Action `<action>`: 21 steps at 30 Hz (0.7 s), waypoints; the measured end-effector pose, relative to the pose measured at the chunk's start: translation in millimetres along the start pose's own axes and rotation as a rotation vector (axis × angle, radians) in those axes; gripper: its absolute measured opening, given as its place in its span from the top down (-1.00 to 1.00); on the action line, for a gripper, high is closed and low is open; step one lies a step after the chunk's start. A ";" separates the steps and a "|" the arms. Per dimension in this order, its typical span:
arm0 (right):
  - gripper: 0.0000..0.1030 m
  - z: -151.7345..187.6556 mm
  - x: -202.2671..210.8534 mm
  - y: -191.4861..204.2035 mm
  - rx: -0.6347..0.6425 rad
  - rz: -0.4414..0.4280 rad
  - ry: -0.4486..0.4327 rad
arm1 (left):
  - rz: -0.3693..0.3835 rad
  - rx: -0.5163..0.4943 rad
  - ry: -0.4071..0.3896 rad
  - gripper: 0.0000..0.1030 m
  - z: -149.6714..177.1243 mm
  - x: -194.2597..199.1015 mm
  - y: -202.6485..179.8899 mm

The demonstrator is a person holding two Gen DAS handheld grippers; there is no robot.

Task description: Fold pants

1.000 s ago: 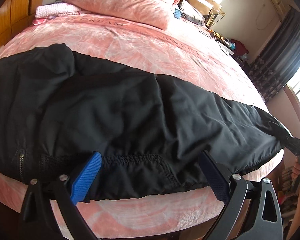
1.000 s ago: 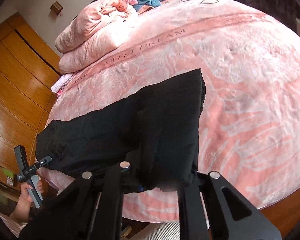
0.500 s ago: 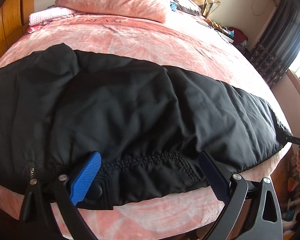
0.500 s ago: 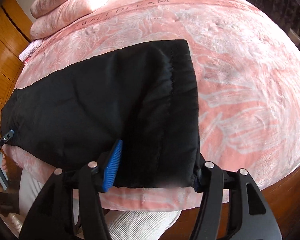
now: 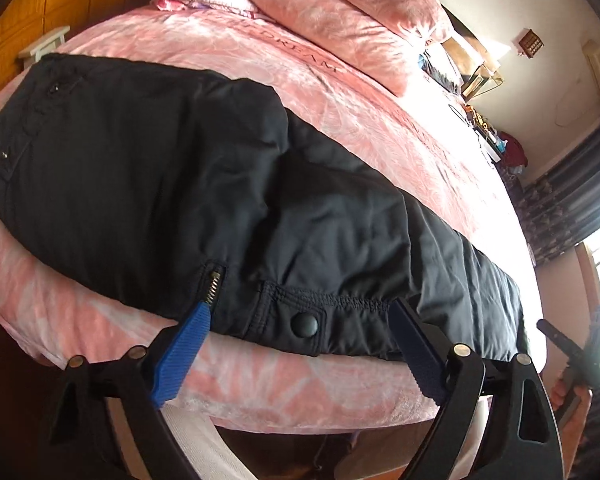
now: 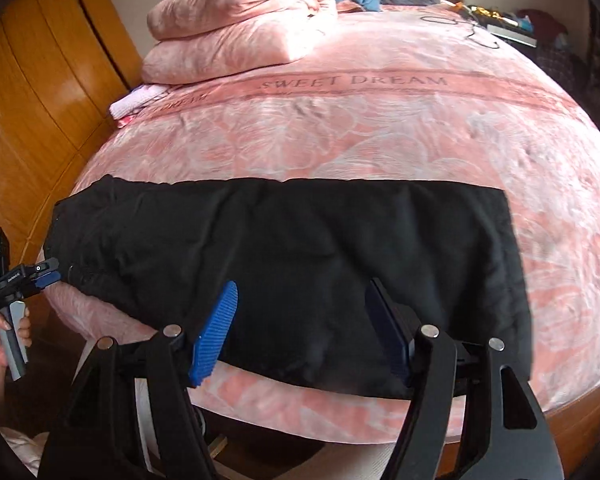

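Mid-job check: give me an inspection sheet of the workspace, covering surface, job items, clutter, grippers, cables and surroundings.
Surface: pink bedspread printed SWEET DREAM, bare beyond the pants.
Job's things: black pants lie flat along the near edge of the bed; zipper and snap button face the near edge.
Clutter: folded pink quilt at the head of the bed, a small pink cloth beside it.
Grippers: left gripper open, nothing between its pads; right gripper has just been opening, clear of the fabric.
Cables: a thin dark cord on the far side of the bed.
Surroundings: wooden wardrobe, dark curtain.
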State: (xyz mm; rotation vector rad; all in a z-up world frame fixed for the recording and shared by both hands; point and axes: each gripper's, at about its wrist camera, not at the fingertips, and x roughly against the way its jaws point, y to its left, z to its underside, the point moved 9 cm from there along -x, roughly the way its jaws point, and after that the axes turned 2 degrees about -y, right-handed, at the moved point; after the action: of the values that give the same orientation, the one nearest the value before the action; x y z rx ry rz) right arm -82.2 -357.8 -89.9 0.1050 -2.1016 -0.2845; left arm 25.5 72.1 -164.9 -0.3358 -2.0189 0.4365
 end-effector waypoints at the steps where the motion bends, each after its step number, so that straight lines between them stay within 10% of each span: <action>1: -0.30 1.6 -13.6 17.0 0.011 -0.019 0.024 | 0.015 0.001 0.021 -0.76 4.7 -4.0 -5.9; 16: -0.03 28.8 -79.2 96.3 0.030 -0.028 0.166 | 0.042 0.088 0.146 -0.64 38.1 -40.5 -5.4; 21: -0.04 31.3 -86.5 104.5 0.073 0.001 0.175 | 0.041 0.232 0.146 -0.15 30.6 -51.3 10.5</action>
State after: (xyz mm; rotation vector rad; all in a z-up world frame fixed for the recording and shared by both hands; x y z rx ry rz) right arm -59.7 -235.2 -151.9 0.1666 -1.9388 -0.1911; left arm 22.5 55.3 -223.2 -0.2577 -1.8011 0.6463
